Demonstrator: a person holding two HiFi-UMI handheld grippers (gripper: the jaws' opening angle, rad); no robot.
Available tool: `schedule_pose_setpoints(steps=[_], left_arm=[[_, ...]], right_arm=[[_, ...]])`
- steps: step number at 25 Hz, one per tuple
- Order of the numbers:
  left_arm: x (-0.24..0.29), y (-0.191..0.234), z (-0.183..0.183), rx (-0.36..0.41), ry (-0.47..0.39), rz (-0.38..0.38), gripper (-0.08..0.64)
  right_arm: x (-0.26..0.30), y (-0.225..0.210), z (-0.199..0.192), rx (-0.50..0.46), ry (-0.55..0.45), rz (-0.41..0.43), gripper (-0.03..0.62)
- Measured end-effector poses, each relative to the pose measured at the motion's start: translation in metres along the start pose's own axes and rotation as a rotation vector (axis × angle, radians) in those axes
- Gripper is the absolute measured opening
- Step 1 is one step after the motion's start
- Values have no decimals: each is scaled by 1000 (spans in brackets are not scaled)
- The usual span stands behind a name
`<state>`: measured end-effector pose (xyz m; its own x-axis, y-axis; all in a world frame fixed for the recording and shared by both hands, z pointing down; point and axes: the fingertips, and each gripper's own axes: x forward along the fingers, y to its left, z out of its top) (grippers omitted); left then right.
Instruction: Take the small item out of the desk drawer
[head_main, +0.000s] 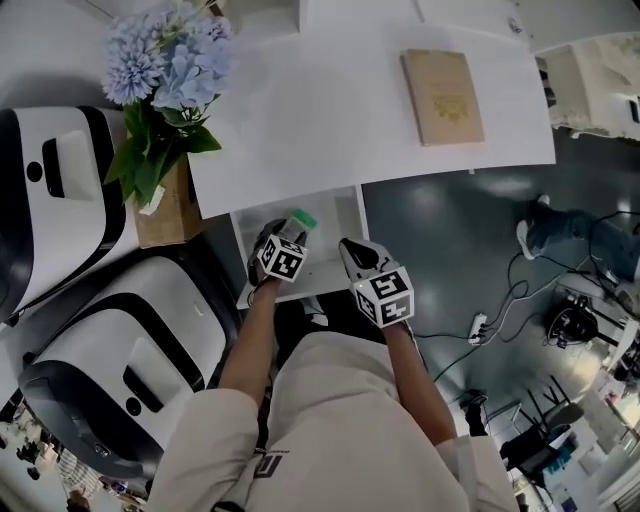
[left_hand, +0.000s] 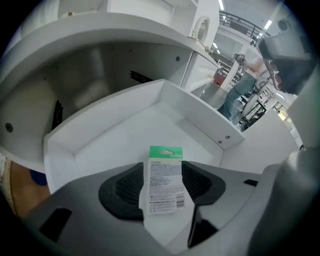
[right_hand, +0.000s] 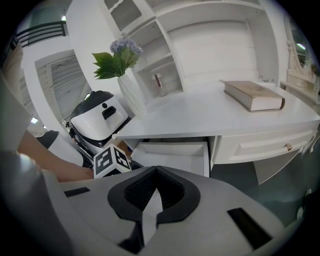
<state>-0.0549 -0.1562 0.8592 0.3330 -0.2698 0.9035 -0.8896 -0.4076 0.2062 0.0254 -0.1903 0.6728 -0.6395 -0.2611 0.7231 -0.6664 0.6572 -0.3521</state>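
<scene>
A small white packet with a green top (left_hand: 164, 180) lies face up on the floor of the open white desk drawer (left_hand: 125, 135). In the left gripper view it fills the gap between the two dark pads of my left gripper (left_hand: 163, 190), which is open and points steeply down into the drawer. In the head view the left gripper (head_main: 292, 230) is over the drawer (head_main: 345, 215), and the packet's green end (head_main: 303, 219) shows at its tip. My right gripper (head_main: 350, 250) hovers beside it at the drawer's front, shut and empty (right_hand: 157, 172).
A tan book (head_main: 442, 96) lies on the white desk top (head_main: 330, 110). Blue flowers (head_main: 165, 60) stand in a brown box (head_main: 165, 212) at the desk's left end. Two large white-and-black machines (head_main: 60, 190) sit left of the person. Cables (head_main: 520, 300) run over the floor at right.
</scene>
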Motion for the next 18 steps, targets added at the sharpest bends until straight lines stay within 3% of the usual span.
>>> schedule_pose_setpoints(steps=[10, 15, 18], left_arm=[[34, 2, -17, -6, 101, 36, 380], [38, -1, -10, 11, 86, 39, 387], [40, 0, -14, -30, 105, 48, 388]], right_arm=[[0, -12, -11, 22, 5, -8, 25], [-2, -22, -15, 32, 4, -19, 25], [-3, -29, -16, 47, 3, -29, 25]])
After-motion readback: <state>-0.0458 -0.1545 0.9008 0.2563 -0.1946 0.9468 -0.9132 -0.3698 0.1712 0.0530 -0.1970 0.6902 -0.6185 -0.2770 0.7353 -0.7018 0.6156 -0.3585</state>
